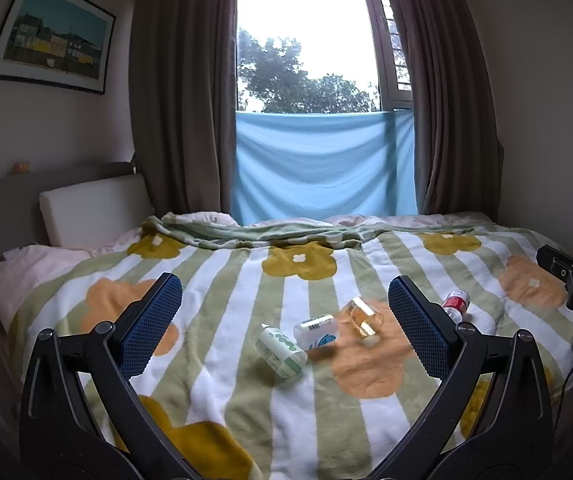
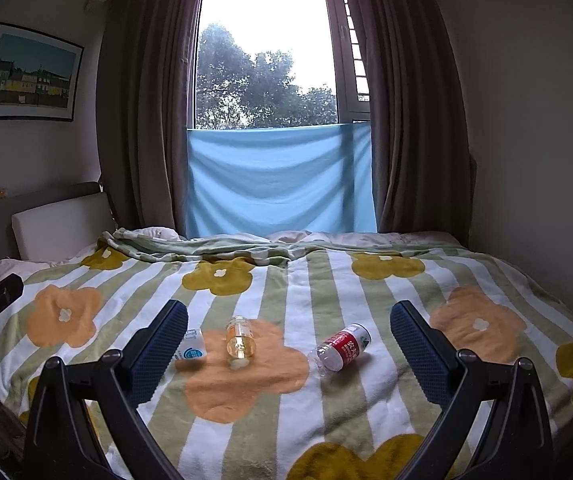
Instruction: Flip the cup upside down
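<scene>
Both grippers hovered over the bed with the green-and-white striped, flower-patterned blanket (image 2: 270, 408), holding nothing. The left gripper (image 1: 285, 324) had its blue-padded fingers (image 1: 151, 320) released, spread wide. The right gripper (image 2: 288, 346) was likewise released, fingers (image 2: 418, 352) wide apart, nothing between them.

Landmark: the big orange flower print (image 2: 242, 376) near the middle of the blanket. The clear amber-tinted plastic cup (image 2: 240, 342) lay on its side at the far edge of that flower, touching the blanket, not upright and not inverted; in the left wrist view the same cup (image 1: 364, 316) was tilted over on the flower's far edge. Just left of the flower lay a white bottle with a blue label (image 1: 315, 332), on its side, partly hidden by the right gripper's left finger in the right view. Further left of the flower lay a white-and-green patterned bottle (image 1: 280, 350), also on its side, close to the white one; touching or not, could not tell. Right of the flower lay a clear plastic water bottle with a red label (image 2: 342, 346), on its side, apart from the cup.

Beyond the flower, past the bed, a light blue cloth (image 2: 280, 178) hung across the lower window between brown curtains (image 2: 142, 120)
</scene>
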The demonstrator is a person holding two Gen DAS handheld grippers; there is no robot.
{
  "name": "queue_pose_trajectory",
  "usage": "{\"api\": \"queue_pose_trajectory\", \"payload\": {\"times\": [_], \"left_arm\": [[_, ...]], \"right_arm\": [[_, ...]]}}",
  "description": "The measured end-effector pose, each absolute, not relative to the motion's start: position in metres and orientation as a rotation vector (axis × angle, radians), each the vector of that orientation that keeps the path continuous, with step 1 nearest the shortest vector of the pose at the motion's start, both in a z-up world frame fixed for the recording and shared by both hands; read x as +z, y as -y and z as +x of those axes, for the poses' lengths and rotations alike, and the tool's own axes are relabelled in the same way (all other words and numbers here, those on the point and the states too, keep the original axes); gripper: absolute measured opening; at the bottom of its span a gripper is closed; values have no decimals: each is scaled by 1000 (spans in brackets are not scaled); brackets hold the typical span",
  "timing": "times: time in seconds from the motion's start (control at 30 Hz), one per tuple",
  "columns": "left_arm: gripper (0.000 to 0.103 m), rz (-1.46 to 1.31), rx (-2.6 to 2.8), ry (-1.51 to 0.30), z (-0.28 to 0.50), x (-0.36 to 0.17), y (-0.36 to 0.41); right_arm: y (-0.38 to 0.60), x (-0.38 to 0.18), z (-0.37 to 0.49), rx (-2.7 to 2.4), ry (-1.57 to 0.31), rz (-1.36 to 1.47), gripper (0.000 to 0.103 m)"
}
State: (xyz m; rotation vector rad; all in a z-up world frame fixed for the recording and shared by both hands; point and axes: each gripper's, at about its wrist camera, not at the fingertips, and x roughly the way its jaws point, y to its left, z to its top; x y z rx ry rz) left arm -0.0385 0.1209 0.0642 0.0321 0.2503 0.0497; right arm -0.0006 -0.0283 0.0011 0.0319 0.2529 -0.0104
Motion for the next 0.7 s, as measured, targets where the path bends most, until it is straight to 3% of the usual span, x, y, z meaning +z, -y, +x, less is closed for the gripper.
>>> {"api": "queue_pose_trajectory", "payload": {"times": [0.7], "left_arm": [[103,24,41,-255,-39,59,-121]], "right_arm": [[23,3,1,-3,-253,24,101]]}}
